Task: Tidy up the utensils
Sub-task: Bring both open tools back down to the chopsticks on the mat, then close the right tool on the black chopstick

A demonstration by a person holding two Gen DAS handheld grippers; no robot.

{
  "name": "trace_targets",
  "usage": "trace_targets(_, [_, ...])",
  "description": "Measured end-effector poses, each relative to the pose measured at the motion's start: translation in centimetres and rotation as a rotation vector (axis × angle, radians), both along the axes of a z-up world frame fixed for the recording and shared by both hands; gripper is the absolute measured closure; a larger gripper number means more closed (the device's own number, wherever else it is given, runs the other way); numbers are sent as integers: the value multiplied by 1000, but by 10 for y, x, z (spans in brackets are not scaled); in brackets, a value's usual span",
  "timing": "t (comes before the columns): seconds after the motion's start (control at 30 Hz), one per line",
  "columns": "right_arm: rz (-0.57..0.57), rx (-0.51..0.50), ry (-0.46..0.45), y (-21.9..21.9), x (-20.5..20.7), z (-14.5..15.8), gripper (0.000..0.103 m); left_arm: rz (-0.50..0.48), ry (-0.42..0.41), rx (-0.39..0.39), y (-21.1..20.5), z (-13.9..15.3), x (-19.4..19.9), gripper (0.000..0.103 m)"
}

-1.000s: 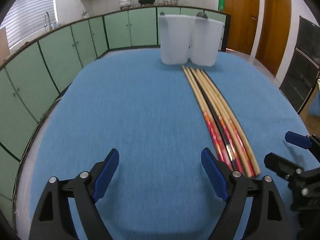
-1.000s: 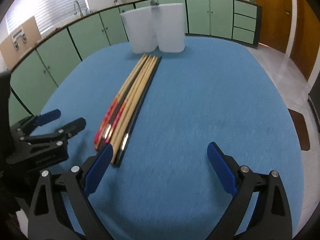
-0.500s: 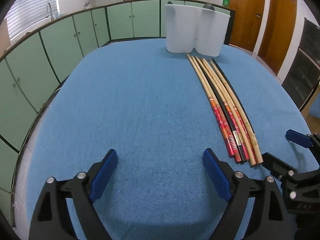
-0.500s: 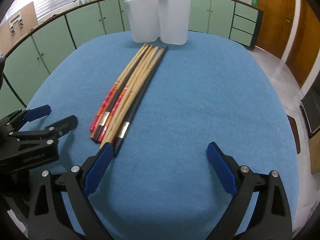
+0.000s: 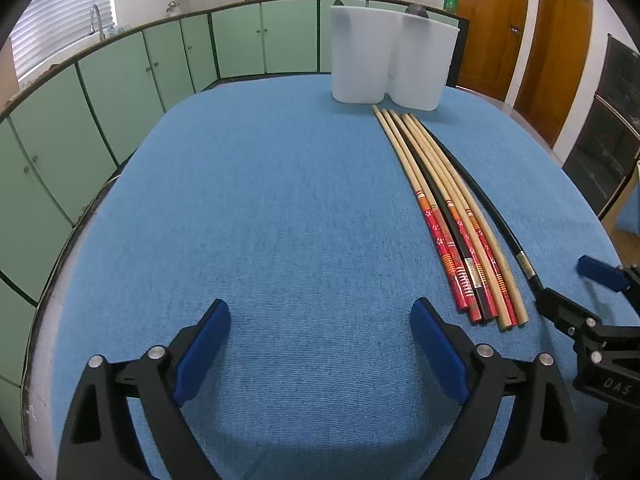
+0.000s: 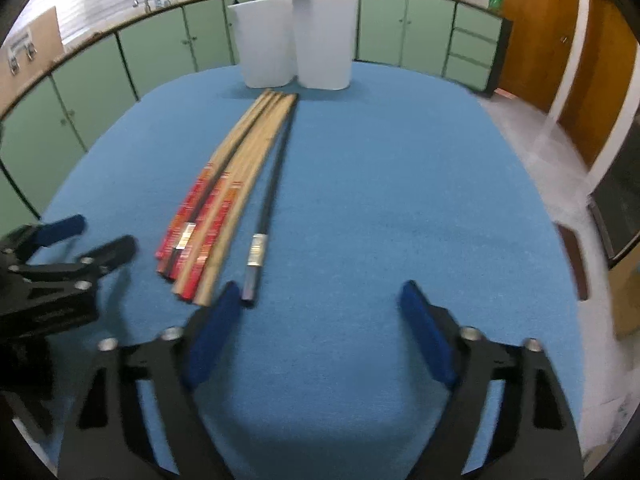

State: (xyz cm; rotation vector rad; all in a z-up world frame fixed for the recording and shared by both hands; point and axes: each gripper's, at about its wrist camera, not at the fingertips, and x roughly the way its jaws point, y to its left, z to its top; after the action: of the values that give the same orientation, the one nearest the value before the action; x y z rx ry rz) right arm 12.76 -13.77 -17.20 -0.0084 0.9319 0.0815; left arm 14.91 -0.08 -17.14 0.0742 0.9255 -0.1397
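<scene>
Several long chopsticks (image 5: pixel 452 216) lie side by side on the blue tablecloth (image 5: pixel 280 220), wooden with red patterned ends, plus black ones; they also show in the right wrist view (image 6: pixel 236 176). One black chopstick (image 6: pixel 268 196) lies slightly apart on the right. Two white plastic holders (image 5: pixel 388 68) stand touching at the far end, also in the right wrist view (image 6: pixel 296 44). My left gripper (image 5: pixel 320 344) is open and empty, left of the chopstick ends. My right gripper (image 6: pixel 316 320) is open and empty, its left fingertip (image 6: pixel 224 312) close to the black chopstick's near end.
Green cabinets (image 5: pixel 140 76) and a counter with pots curve around behind the table. Wooden doors (image 5: pixel 520 32) stand at the right. The table edge (image 5: pixel 72 240) drops off at the left. A dark oven (image 5: pixel 612 128) is at the far right.
Both grippers moved forward toward the chopsticks. The rightmost black chopstick now lies apart from the bundle. Both grippers stayed open.
</scene>
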Motion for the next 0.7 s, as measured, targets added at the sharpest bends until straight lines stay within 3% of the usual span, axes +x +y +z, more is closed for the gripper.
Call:
trace_targets(0.1, [30, -18, -14, 9, 1, 0, 44, -3, -1, 1, 2, 1, 0, 13])
trace_targets(0.17, [51, 0, -17, 13, 2, 0, 62, -4, 0, 3, 1, 1, 0, 13])
trace_targets(0.2, [60, 7, -20, 14, 2, 0, 65, -7, 0, 4, 1, 1, -1, 13])
trace_targets(0.33, [78, 14, -31, 16, 1, 1, 95, -31, 4, -9, -4, 2, -2, 13])
trace_targets(0.7, [68, 66, -26, 7, -5, 3, 96, -89, 8, 14, -26, 3, -6, 12])
